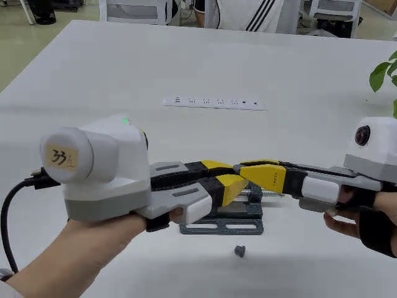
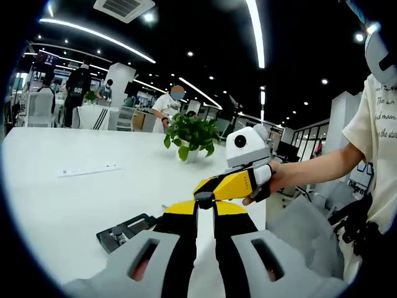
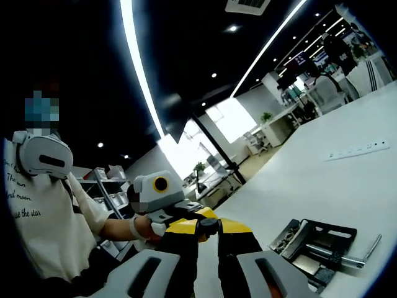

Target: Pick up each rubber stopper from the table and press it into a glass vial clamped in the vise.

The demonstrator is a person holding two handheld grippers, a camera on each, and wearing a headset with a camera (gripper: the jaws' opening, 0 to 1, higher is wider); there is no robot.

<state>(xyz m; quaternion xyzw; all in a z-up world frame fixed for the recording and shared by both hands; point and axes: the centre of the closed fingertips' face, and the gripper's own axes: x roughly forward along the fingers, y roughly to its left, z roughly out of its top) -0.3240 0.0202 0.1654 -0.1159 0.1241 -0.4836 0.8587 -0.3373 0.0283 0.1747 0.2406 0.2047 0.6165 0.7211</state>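
Left hand-held gripper (image 1: 239, 174) partly hides vise (image 1: 239, 221)

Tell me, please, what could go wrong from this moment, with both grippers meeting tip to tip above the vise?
1. The left gripper and the right gripper touch at their tips over the vise. A small dark piece shows there. It may slip free and fall.
2. A loose stopper lies on the table just in front of the vise. A low move of either gripper might knock it away.
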